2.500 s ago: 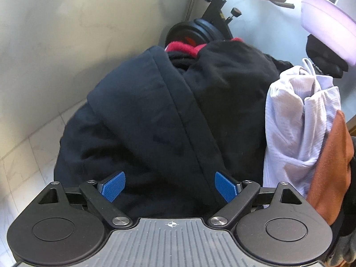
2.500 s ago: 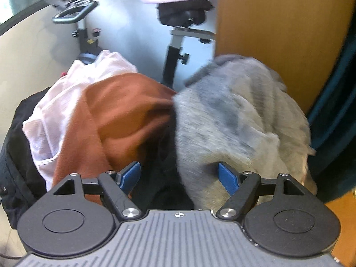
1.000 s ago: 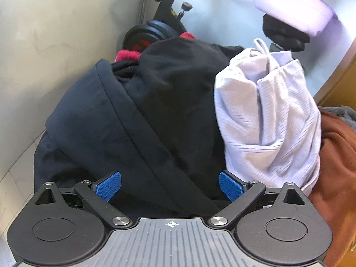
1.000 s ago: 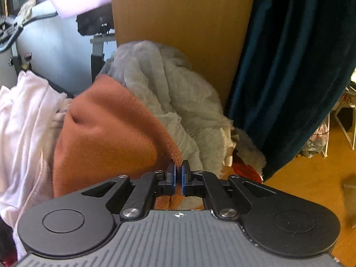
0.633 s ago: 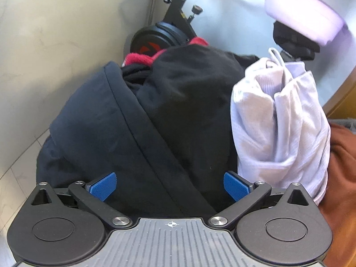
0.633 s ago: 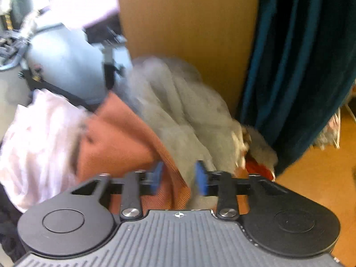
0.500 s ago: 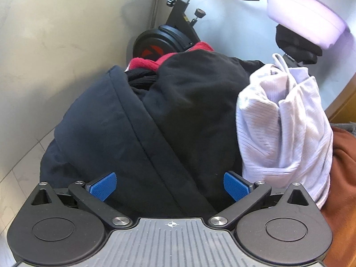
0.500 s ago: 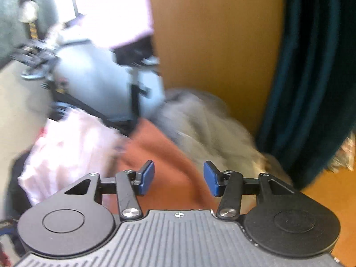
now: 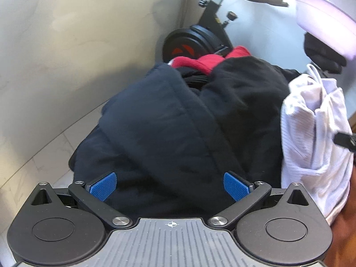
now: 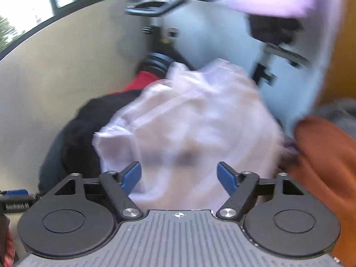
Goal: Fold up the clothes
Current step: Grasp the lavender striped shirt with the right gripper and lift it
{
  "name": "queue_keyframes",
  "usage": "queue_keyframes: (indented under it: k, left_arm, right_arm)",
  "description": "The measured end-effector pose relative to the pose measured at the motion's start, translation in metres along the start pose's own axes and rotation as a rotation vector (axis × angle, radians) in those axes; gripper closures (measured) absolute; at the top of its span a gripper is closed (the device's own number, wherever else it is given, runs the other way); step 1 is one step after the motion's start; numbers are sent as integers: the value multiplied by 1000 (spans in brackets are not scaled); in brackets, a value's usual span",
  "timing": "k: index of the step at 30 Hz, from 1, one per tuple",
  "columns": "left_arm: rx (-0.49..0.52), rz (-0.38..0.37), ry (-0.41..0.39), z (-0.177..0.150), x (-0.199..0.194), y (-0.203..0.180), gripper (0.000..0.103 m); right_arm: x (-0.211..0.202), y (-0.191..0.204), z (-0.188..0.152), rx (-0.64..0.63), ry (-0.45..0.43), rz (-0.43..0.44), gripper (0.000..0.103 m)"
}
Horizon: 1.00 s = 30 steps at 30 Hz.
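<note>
While both tools hang over the heap w/ nothing in them, I'd call the folding barely begun. Left gripper (image 9: 170, 185) sits at bottom centre of its view, jaws spread as wide as they go, blue pads (image 9: 101, 185) clear of any cloth; right under and beyond them lies the dark navy/black garment (image 9: 160, 133), bunched, its thick seam running diagonally up the middle of the frame. Right gripper (image 10: 179, 175), also bottom centre of its own view, has its jaws opening, no fabric pinched betw. them; the white mesh garment (image 10: 189, 129) fills the frame centre just past the pads, though that view is badly smeared so I can't tell whether the pads brush it.

Further out: a red piece (image 9: 207, 60) pokes from behind the dark one in upper centre of the left view, a rust-orange garment (image 10: 322, 155) lies at the right edge of the right view, touching the white one, and a bit of grey cloth (image 10: 342, 109) shows behind that. An exercise bike (image 9: 193, 44) stands against the wall (image 9: 66, 55) in the upper part of both views.

Nothing I see is flat, squared or stacked – every item is crumpled in one pile. So, as I judge it: zero pieces folded, all left to do, first job being to pick one garment out and spread it.
</note>
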<state>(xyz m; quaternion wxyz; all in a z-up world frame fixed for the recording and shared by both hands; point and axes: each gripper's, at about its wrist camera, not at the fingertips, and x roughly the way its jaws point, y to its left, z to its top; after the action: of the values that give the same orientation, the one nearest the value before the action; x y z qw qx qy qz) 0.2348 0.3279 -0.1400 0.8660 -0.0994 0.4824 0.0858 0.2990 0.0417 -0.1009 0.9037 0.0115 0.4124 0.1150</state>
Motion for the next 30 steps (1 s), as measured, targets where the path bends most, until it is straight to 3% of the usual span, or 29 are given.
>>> queue_keyframes:
  k: [5, 9, 10, 11, 14, 20, 24, 26, 30]
  left_arm:
    - [-9, 9, -29, 9, -3, 8, 1]
    - [-21, 9, -30, 14, 0, 14, 1]
    - [-27, 10, -28, 15, 1, 16, 1]
    - [-32, 10, -26, 16, 2, 19, 1]
    - [-45, 6, -18, 20, 6, 22, 1]
    - [-9, -36, -33, 29, 8, 12, 1]
    - [22, -72, -37, 32, 9, 3, 1]
    - [37, -90, -29, 33, 12, -2, 1]
    - [71, -109, -15, 30, 22, -13, 1]
  right_arm:
    - [43, 43, 26, -63, 31, 31, 1]
    - [71, 64, 20, -167, 102, -60, 2]
    - [71, 66, 15, -189, 86, -82, 14]
    - [71, 67, 11, -203, 72, -105, 42]
    - [58, 56, 6, -151, 50, -80, 73]
    - [-8, 13, 6, 76, -65, -80, 82]
    - [-78, -20, -10, 195, -174, -115, 85]
    - [-113, -47, -25, 287, -212, -173, 85]
    - [-169, -106, -63, 475, -261, -374, 85]
